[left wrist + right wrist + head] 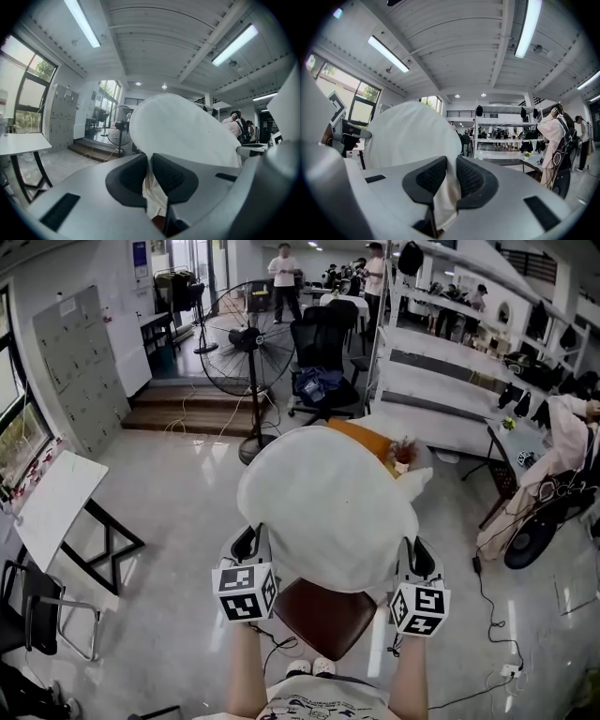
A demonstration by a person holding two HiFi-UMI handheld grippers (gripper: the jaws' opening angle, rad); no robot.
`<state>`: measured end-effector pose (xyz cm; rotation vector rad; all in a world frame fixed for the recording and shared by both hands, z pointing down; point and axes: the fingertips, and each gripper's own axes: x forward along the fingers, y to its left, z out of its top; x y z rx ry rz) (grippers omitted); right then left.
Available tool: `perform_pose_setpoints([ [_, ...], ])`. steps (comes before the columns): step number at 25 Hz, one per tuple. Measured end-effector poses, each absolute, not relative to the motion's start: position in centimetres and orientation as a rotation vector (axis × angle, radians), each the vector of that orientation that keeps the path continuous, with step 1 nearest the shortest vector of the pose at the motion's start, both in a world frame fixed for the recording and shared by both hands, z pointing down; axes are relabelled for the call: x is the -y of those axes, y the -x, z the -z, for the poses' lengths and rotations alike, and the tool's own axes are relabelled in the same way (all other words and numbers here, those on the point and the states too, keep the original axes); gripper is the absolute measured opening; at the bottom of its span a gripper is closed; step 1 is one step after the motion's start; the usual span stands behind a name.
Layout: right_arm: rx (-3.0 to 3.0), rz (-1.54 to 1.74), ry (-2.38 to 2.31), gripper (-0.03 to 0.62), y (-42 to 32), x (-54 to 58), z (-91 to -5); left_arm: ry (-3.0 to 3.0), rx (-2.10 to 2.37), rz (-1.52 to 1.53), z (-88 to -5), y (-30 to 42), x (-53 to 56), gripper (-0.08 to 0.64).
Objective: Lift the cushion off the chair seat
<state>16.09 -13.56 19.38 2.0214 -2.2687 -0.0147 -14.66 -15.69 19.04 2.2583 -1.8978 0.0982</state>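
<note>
Grey floor [178, 484] is seen under everything, with a white rack [441, 381] at far right and a white table [56, 507] at left. The round white cushion [323, 512] is held up in mid-frame, over the brown seat [323, 620]. The seat's near part is seen bare below the cushion's lower edge, and its far part is hidden by the cushion. Contact between cushion and seat cannot be told. A standing fan [248, 338] and a black office chair [323, 352] are seen behind, well apart from the cushion. The cushion is gripped at both sides of its lower edge. The left gripper [246, 545] is closed down to a narrow gap on the left edge, with white fabric pinched between its pads in the left gripper view [150, 161], where the cushion [183, 126] is seen rising ahead. The right gripper [419, 559] is likewise nearly closed on the right edge, with a fold of fabric clamped between the pads [451, 164] and the cushion [412, 136] at its left. White shoes [311, 667] are seen just below the seat.
</note>
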Motion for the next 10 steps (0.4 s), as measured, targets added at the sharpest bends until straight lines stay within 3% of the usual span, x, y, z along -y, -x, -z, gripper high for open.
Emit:
perform_pose_setpoints([
  [10, 2.26, 0.019, -2.025, 0.083, -17.1, 13.5, -19.8, -2.264, 1.889, -0.096, -19.6, 13.7, 15.8, 0.057],
])
